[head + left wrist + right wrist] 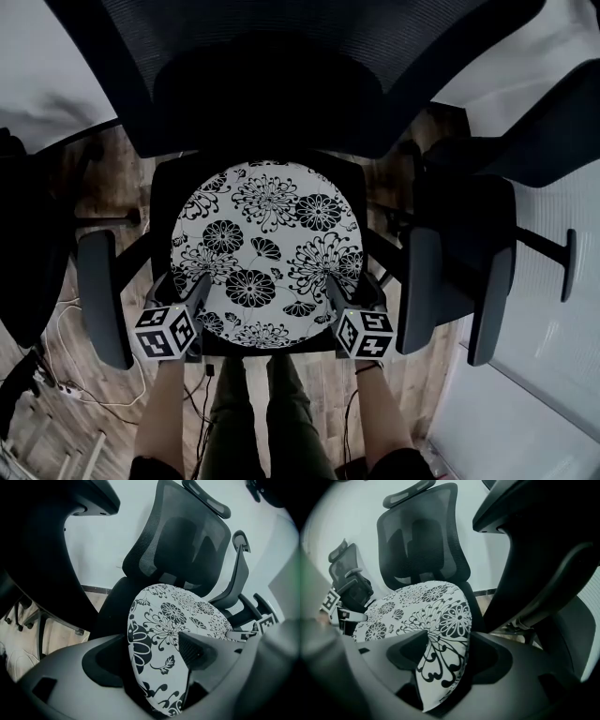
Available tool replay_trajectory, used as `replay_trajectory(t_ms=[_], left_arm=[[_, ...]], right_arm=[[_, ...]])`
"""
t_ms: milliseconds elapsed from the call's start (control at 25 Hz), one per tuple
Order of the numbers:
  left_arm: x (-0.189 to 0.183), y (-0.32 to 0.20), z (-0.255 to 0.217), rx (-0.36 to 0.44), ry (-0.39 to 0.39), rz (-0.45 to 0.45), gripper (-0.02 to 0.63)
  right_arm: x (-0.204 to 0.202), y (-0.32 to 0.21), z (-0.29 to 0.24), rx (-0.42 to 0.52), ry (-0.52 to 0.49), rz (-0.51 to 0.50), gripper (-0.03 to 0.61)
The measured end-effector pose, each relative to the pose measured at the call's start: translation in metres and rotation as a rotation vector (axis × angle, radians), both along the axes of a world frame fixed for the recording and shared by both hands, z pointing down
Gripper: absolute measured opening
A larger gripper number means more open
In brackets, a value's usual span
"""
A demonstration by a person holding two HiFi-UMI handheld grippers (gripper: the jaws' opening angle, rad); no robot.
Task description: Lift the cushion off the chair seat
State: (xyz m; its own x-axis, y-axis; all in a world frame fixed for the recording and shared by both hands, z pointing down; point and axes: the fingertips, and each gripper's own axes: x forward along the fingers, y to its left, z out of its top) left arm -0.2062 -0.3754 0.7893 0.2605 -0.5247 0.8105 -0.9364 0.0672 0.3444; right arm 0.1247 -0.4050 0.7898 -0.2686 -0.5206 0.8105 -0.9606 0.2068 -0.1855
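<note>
A round white cushion (267,251) with black flower print lies on the seat of a black mesh office chair (272,75). My left gripper (192,298) is shut on the cushion's near left edge. My right gripper (339,298) is shut on its near right edge. In the left gripper view the cushion (164,634) runs between the two jaws, its edge pinched. The right gripper view shows the cushion (436,634) pinched the same way, with its rim bent between the jaws. The chair backrest (422,541) stands upright behind.
Chair armrests flank the seat, one at the left (98,295) and one at the right (422,286). A second black chair (506,234) stands close on the right. Cables (70,375) trail over the wooden floor at lower left. The person's legs (262,412) stand before the seat.
</note>
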Motion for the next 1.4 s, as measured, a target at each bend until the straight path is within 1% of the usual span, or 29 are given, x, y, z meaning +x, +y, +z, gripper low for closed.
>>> replay_trajectory(t_ms=[40,80,120,160,200,280,440,640,760,920,1120,1400], left_arm=[[0.001,0.000,0.000,-0.001,-0.002,0.019,0.360],[0.002,0.000,0.001,-0.002,-0.005,0.039,0.280],[0.003,-0.001,0.001,-0.002,-0.006,0.057,0.178],[0.004,-0.001,0.001,-0.003,-0.006,0.067,0.123],[0.004,-0.002,0.001,-0.003,-0.001,0.069,0.078],[0.003,-0.003,-0.002,0.002,0.016,0.062,0.046],[0.005,-0.005,-0.009,0.022,0.030,0.061,0.029],[0.006,-0.006,-0.030,0.076,0.024,0.075,0.021],[0.006,-0.006,-0.035,0.116,-0.004,0.087,0.021],[0.007,-0.007,-0.032,0.192,-0.063,0.093,0.020],[0.009,-0.001,-0.027,0.268,-0.091,0.074,0.020],[0.008,-0.001,-0.072,0.333,-0.096,0.070,0.020]], right_arm=[[-0.004,0.001,0.000,-0.005,-0.009,-0.014,0.300],[-0.008,0.001,0.000,-0.006,-0.010,-0.024,0.262],[-0.010,0.001,-0.001,-0.003,-0.003,-0.027,0.186],[-0.011,0.000,-0.003,0.001,0.005,-0.026,0.095],[-0.012,-0.001,-0.004,0.004,0.007,-0.024,0.077],[-0.014,-0.002,-0.007,0.009,0.003,-0.026,0.067],[-0.016,-0.002,-0.014,0.031,0.010,-0.052,0.047],[-0.019,-0.002,-0.028,0.068,0.015,-0.065,0.041],[-0.021,-0.001,-0.029,0.101,0.005,-0.076,0.041],[-0.022,0.002,-0.014,0.163,-0.020,-0.071,0.040],[-0.018,0.005,0.000,0.231,-0.048,-0.052,0.040],[-0.020,0.007,-0.044,0.285,-0.055,-0.050,0.040]])
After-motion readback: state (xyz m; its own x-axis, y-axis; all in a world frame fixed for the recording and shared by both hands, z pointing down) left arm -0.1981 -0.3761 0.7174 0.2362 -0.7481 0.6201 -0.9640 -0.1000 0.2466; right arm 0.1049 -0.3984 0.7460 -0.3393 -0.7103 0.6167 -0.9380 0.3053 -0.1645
